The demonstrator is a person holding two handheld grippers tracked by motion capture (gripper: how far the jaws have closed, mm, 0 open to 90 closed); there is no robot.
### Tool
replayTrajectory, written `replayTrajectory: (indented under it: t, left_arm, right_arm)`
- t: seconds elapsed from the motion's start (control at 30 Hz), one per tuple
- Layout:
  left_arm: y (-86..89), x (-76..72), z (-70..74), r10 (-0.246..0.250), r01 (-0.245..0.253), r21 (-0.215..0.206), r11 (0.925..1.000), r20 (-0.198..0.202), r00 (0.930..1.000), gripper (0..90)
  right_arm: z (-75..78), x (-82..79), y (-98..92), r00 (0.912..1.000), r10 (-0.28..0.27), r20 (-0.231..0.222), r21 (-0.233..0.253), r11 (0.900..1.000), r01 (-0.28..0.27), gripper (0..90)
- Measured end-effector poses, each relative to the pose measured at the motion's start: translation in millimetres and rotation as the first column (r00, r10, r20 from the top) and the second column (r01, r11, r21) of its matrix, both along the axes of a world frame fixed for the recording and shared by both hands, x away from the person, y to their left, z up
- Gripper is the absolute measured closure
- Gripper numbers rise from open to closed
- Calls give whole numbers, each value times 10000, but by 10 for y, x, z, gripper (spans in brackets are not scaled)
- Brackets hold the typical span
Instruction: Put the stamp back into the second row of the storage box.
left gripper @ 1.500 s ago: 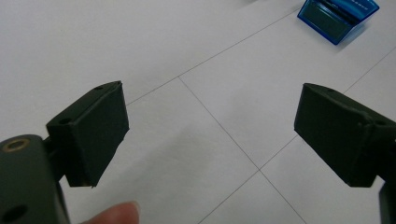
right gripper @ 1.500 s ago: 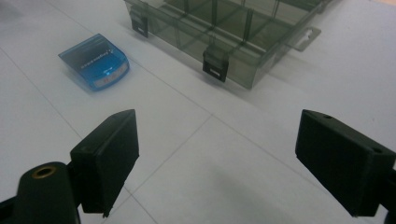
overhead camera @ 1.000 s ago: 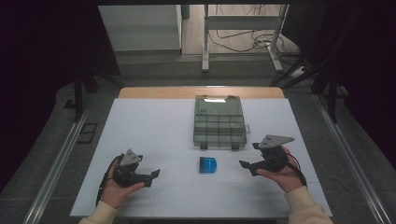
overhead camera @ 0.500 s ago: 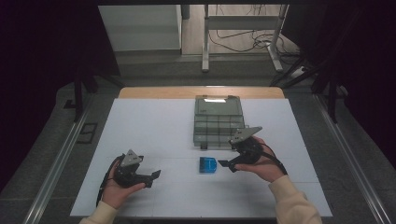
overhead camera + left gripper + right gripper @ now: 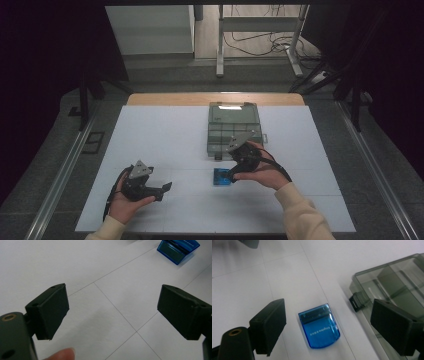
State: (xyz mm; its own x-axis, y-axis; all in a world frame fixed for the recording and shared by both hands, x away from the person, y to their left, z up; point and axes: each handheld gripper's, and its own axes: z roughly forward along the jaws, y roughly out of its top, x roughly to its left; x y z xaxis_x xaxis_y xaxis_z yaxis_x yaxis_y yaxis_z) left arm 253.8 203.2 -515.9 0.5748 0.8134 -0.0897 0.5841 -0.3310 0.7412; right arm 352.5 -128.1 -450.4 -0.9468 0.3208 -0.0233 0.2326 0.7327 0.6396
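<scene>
So I'm looking down at the big white table (image 5: 165, 135), which is taking up most of the high view, with a strip of bare wood showing along its far edge. Sitting toward the far middle of it is a clear grey compartment box (image 5: 232, 127), lid shut, with a little latch on its near side. In the right gripper view the box is filling the right side and I'm seeing the dividers through the lid. The right hand (image 5: 262, 172) is reaching in from the near right and is holding the right gripper (image 5: 328, 325) just near of the box, right over a small blue translucent case (image 5: 319, 326). Its jaws are standing wide apart with the blue case lying flat on the table between them, nothing gripped, and I can't tell whether either jaw is touching the case. Over on the near left, the left hand (image 5: 125, 202) is holding the left gripper (image 5: 113, 312) well apart from all that, jaws also spread wide and holding nothing, just bare table under them. The blue case is peeking into the far right corner of that view.
</scene>
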Motion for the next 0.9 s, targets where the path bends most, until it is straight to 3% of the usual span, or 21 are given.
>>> replayTrajectory:
  t: [0.27,0.57,0.8,0.9]
  left_arm:
    - [-11,5,-7,-98,98,35,9999,-55,9999,108]
    - [-15,1,-8,-144,145,108,9998,-89,9999,108]
    - [-29,-2,-12,-239,241,137,9996,-151,9996,108]
    - [-23,-1,-10,-203,205,128,9997,-129,9997,108]
  right_arm:
    - [-104,66,200,9975,554,-431,-635,9963,-581,140]
    - [-398,110,287,9929,770,-905,-1928,9768,-933,150]
    - [-567,129,297,9927,583,-1055,-2544,9635,-836,207]
    - [-605,132,282,9916,827,-995,-2630,9589,-1064,301]
